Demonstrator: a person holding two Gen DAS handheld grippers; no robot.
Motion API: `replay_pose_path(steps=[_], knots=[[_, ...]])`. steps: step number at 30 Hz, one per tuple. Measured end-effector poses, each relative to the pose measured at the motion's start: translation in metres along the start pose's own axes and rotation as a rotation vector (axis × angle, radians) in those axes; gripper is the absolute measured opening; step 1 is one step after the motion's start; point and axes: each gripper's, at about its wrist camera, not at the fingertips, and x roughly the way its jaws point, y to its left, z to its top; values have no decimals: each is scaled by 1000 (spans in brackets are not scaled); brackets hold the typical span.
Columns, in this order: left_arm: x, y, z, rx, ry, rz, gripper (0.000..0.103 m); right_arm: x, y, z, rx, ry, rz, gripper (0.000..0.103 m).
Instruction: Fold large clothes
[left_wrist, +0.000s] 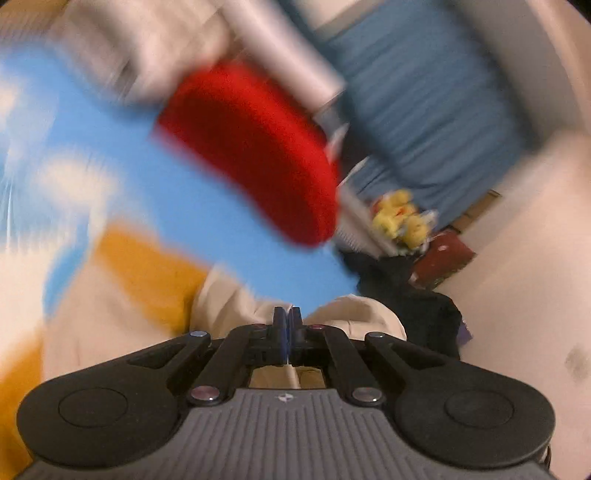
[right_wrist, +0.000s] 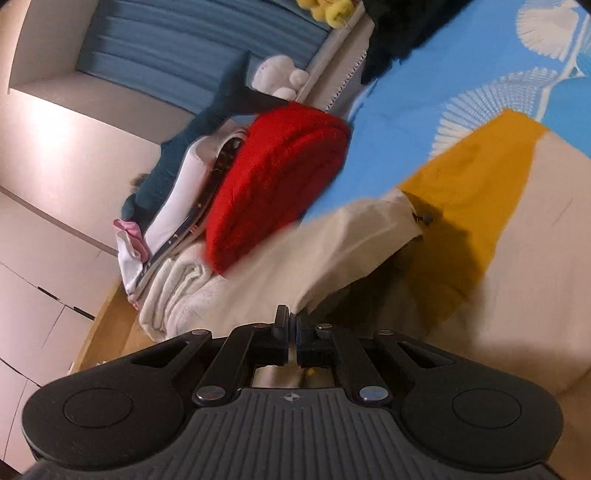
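Garment (right_wrist: 332, 243) cream | left tool (left_wrist: 287, 321) clamped on it | right tool (right_wrist: 291, 325) likewise

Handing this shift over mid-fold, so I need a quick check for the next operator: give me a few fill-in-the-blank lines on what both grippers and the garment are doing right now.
1. The left gripper is shut on the ____-coloured garment.
2. The right gripper is ____ on the same garment, lifting an edge of it.
3. The fuzzy folded item behind the garment is ____.
4. The bedsheet under everything is blue with white ____ prints.

Missing words: cream; shut; red; shell
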Motion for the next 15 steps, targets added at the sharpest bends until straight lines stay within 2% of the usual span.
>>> replay_pose_path(steps=[1,2,4,5,6,7,8,10,11,12,15], knots=[[-3,-5,-2,55,3,37,0,5,-2,-2,-10,35,-83,3],[0,-6,-7,83,39,83,0,11,-5,-6,-31,72,-200,3],[20,6,-27,93,196,230,0,27,-15,-17,-98,178,-462,4],[33,17,-39,73,304,298,0,35,-19,-25,-161,234,-595,6],[44,30,-50,22,393,334,0,38,-21,-29,-198,255,-650,7],[47,38,-54,-32,417,330,0,39,-21,-31,-206,256,-664,7],[47,39,-54,-59,406,313,1,37,-19,-30,-199,245,-653,8],[43,28,-45,-31,334,263,16,28,-10,-25,-196,184,-618,20],[40,23,-40,-24,289,228,36,21,-6,-23,-196,131,-602,30],[38,21,-36,-40,251,186,52,13,-3,-19,-185,68,-581,32],[39,24,-35,-158,238,66,65,-11,1,-9,-108,-89,-470,34]])
